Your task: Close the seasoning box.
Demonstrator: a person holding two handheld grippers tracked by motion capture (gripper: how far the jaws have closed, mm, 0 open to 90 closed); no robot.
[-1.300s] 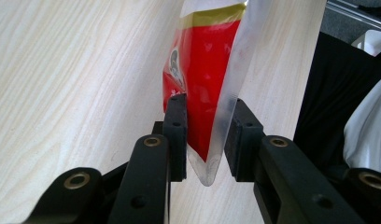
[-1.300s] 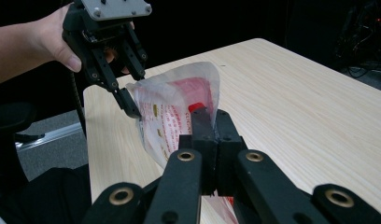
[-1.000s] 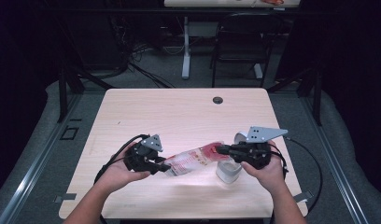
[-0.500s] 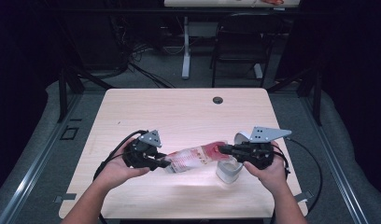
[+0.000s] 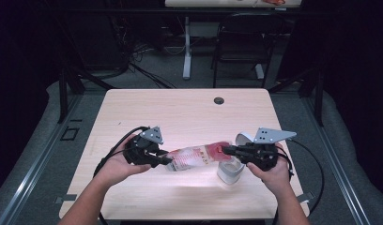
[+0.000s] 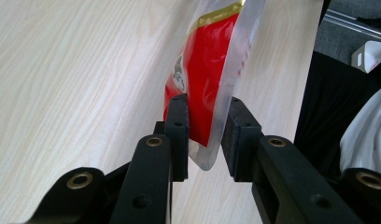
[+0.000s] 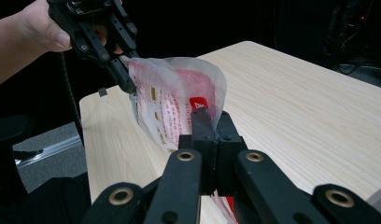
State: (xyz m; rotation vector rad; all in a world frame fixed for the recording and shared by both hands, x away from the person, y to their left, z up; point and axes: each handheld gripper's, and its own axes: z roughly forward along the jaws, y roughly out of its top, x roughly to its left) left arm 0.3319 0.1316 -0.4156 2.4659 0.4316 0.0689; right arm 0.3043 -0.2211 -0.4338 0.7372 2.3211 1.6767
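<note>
A red and clear plastic pouch (image 5: 196, 156) hangs level just above the light wooden table (image 5: 189, 112), stretched between both grippers. My left gripper (image 5: 168, 161) is shut on its bottom end; in the left gripper view the jaws (image 6: 206, 100) stand on either side of the pouch (image 6: 209, 60). My right gripper (image 5: 225, 150) is shut on the other end, its jaws (image 7: 212, 114) pressed flat on the pouch's (image 7: 174, 93) sealed edge. The left gripper (image 7: 125, 79) shows beyond it in the right gripper view.
A white cup-like container (image 5: 229, 172) stands on the table under the right gripper, with a white lid (image 5: 242, 138) just behind it. A cable hole (image 5: 219, 100) sits near the far edge. A chair (image 5: 236, 47) and desk legs stand beyond the table.
The left gripper has edged slightly right and up with its end of the pouch. The right gripper has barely moved.
</note>
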